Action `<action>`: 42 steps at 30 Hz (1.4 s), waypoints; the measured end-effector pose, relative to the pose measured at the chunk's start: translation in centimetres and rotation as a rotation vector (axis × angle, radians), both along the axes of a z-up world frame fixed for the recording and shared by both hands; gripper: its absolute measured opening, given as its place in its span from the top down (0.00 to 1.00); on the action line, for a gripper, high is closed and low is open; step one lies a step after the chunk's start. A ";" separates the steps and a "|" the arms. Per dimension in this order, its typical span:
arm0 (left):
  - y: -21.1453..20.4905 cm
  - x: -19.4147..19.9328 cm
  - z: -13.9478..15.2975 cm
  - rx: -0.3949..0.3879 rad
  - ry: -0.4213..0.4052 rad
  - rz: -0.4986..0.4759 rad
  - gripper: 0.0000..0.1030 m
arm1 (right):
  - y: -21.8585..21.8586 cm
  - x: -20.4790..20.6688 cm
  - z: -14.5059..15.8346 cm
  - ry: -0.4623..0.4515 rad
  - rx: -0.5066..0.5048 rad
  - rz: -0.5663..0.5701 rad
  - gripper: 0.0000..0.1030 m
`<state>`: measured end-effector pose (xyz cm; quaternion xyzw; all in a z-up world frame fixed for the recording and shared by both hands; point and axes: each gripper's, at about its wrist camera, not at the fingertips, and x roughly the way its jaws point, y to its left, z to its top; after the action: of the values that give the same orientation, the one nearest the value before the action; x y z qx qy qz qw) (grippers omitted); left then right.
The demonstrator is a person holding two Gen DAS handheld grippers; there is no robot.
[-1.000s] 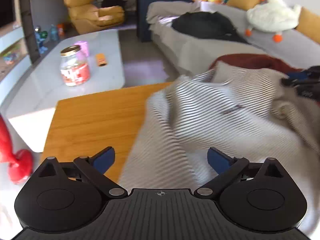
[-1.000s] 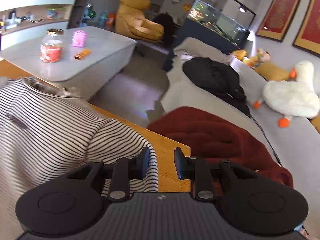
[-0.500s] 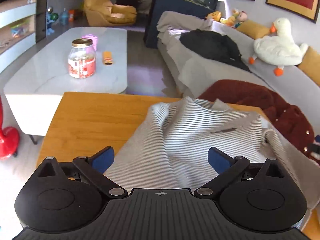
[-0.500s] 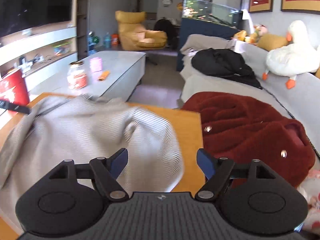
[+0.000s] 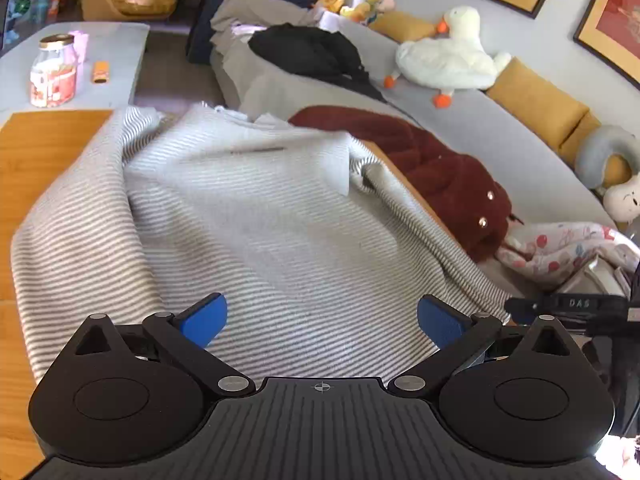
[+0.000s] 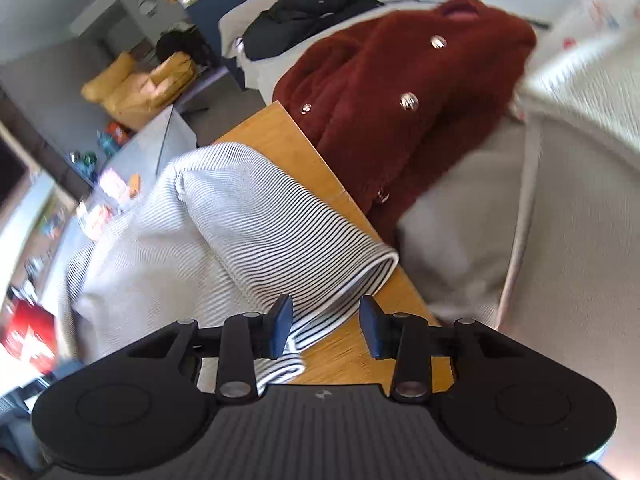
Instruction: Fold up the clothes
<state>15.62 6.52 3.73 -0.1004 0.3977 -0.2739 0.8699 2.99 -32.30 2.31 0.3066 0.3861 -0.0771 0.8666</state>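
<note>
A grey-and-white striped top (image 5: pixel 280 220) lies spread and rumpled over the wooden table (image 5: pixel 48 152). My left gripper (image 5: pixel 322 320) hovers over its near hem, wide open, and its blue pads (image 5: pixel 204 318) touch no cloth. In the right wrist view, which is rolled sideways, a striped sleeve (image 6: pixel 260 216) runs along the table (image 6: pixel 280 128) edge to its cuff (image 6: pixel 360 276). My right gripper (image 6: pixel 325 326) is at that cuff with its jaws closing. The cuff's edge lies between them beside the left pad, and the pads do not press on it.
A dark red fleece coat (image 5: pixel 440 172) lies on the grey sofa (image 5: pixel 500 120) right of the table, next to a floral cloth (image 5: pixel 560 248). A black garment (image 5: pixel 312 56) and a duck plush (image 5: pixel 448 56) lie farther back. A jar (image 5: pixel 54 72) stands on the white coffee table (image 5: pixel 116 32).
The left view has swung right over the top, which now lies flatter. The right gripper rolled sideways and moved to the sleeve cuff; its jaws opened wide, then narrowed.
</note>
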 end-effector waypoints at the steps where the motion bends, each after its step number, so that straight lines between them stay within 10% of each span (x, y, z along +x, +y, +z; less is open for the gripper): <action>1: -0.2 0.0 -0.5 0.002 0.019 -0.001 0.00 | -0.3 0.1 -0.3 -0.006 0.036 -0.023 0.63; 5: -0.1 0.0 -1.7 -0.026 0.060 0.000 0.00 | -0.3 1.8 -1.6 -0.023 0.094 -0.054 0.64; 9: 0.3 -0.2 -2.2 -0.049 0.068 0.009 0.00 | 1.2 5.1 -0.2 -0.114 0.008 0.026 0.92; 14: 1.4 -0.5 -2.2 -0.067 0.084 0.008 0.00 | 1.3 8.7 9.9 -0.452 -0.348 0.025 0.96; 19: 2.6 -0.9 -2.0 -0.086 0.093 0.013 0.00 | 4.3 12.5 18.1 -0.661 -0.481 0.144 0.96; 31: 6.8 -2.7 1.1 -0.063 0.030 0.136 0.00 | 21.7 21.6 16.1 -0.560 -0.366 0.644 0.96; 42: 10.6 -3.1 1.8 -0.071 0.019 0.259 0.00 | 23.5 18.6 13.9 -0.498 -0.326 0.748 0.74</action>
<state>12.53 17.13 5.54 -0.1842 0.3797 -0.1723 0.8901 21.63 -8.76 16.22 0.0160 0.2334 0.2563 0.9379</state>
